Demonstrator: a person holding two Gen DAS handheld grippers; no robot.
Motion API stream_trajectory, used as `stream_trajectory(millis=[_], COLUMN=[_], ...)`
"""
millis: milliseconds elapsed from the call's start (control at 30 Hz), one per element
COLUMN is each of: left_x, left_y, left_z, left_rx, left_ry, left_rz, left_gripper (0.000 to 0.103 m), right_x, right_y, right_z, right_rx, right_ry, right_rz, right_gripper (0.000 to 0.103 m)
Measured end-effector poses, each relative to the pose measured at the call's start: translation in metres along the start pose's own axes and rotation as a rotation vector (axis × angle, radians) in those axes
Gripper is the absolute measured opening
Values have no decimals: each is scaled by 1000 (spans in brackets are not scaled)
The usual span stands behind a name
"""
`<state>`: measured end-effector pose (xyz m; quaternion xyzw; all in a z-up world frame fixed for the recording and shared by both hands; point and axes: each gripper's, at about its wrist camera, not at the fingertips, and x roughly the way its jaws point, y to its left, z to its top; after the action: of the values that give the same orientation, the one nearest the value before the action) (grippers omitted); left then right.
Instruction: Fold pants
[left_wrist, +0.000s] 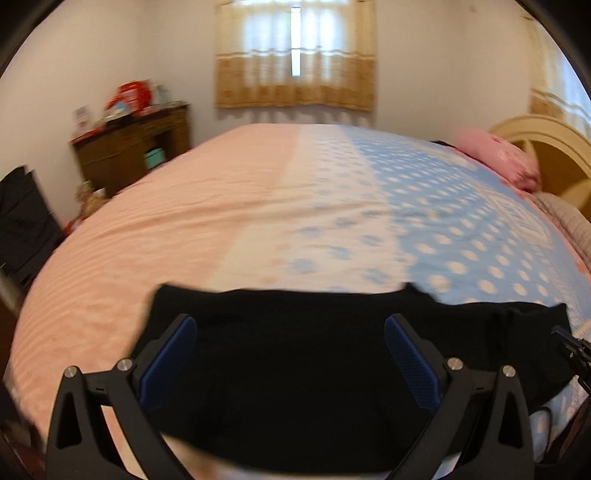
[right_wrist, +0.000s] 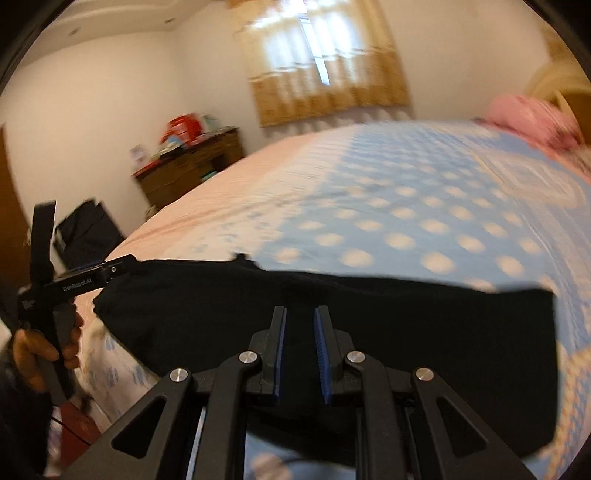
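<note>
From the left wrist view, the left hand-held gripper (left_wrist: 290, 354) hung low over the near edge of the bed (left_wrist: 229, 206), pointing level across it towards the curtained window (left_wrist: 295, 55). Its jaws were spread wide, the blue pads (left_wrist: 412, 360) well apart, with nothing between them. Beneath and just beyond them the black pants (left_wrist: 295, 369) lay as a broad dark band across the near side of the bedspread, half on its pink stripes and half on the blue dotted part. A sliver of the right hand-held gripper (left_wrist: 570, 350) showed at the right edge beside the pants. A pink pillow (left_wrist: 498, 155) lay against the cream headboard (left_wrist: 546, 147), and a cluttered wooden cabinet (left_wrist: 136, 147) stood by the far wall.

From the right wrist view, which was tilted and blurred, the right hand-held gripper (right_wrist: 300, 343) hovered over the pants (right_wrist: 406, 332), its fingers nearly parallel with a narrow gap left between the pads (right_wrist: 321, 350); whether any cloth was caught there could not be told. At the left, the left hand-held gripper (right_wrist: 107, 267) reached in sideways to the pants' left end, gripped by the person's left hand (right_wrist: 40, 350) around its handle, fingers curled at the trigger
</note>
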<state>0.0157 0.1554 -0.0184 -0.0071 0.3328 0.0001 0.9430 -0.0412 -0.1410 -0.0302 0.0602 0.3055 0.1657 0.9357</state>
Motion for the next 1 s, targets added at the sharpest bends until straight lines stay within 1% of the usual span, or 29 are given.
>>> stream_trajectory(millis=[67,133,200,233,267,300,400,500,567,733,833,967,1000], left_x=[0,2,5,9,15,19,30,40,45,58,60,60,60], left_y=[16,33,42,47,53,55,65,65,60,52,53,52,51], left_z=[-4,-9,-12,-13,-15,-15,-18,-19,-20,-24,-22,-21,-21], left_rx=[-20,-44,-59,-70,-87,-101,-163,-190,-184,-132,-121,-109,-101], left_ry=[8,16,21,29,47,59,76,99,111,143,156,165,162], left_rz=[36,77,96,105,111,112,99,85,83,124,121,130,128], left_gripper=[103,103,103,103,103,103,103,103,103,103,103,103,100], right_x=[20,35,53,63,69,64,49,36,29,26,25,16,14], right_y=[12,17,18,18,17,18,22,23,18,9,5,-7,-10], right_z=[1,-1,-7,-12,-15,-17,-14,-9,-6,-3,-3,-3,-2], right_rx=[-4,6,24,30,36,35,7,-8,16,57,77,120,130], right_ry=[21,43,95,143,168,137,98,51,30,22,20,-10,-16], right_rz=[8,-13,5,13,19,20,22,5,5,3,9,-24,-25], right_gripper=[16,16,16,16,17,17,17,17,17,17,17,17,17])
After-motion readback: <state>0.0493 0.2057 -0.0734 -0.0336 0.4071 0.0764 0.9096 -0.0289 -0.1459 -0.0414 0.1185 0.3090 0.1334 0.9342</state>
